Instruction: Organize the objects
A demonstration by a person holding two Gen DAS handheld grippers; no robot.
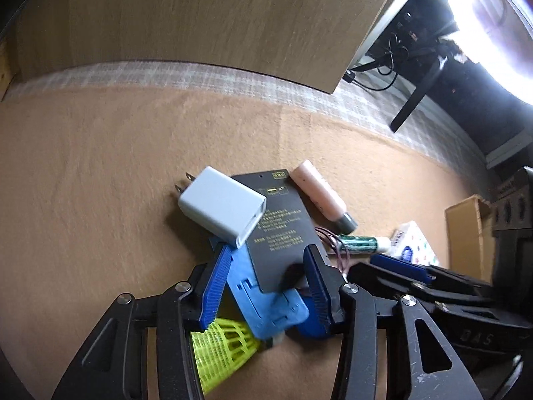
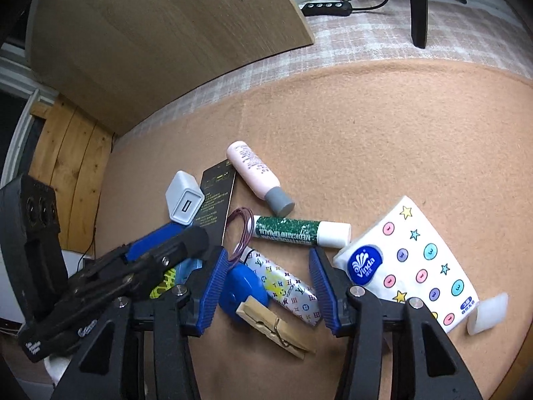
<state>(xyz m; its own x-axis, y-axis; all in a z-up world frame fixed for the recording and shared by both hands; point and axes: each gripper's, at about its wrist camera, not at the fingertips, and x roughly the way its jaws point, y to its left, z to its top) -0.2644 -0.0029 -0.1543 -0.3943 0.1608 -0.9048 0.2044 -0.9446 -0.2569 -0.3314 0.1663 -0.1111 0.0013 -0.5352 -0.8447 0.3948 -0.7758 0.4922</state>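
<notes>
Left gripper (image 1: 266, 286) sits open astride the black card (image 1: 283, 230) and blue clip (image 1: 266, 306) mid-pile on the tan mat (image 1: 100, 166), right gripper (image 2: 266, 286) open over the patterned tube (image 2: 289, 286); I'd close on one item only, then lift straight.
</notes>
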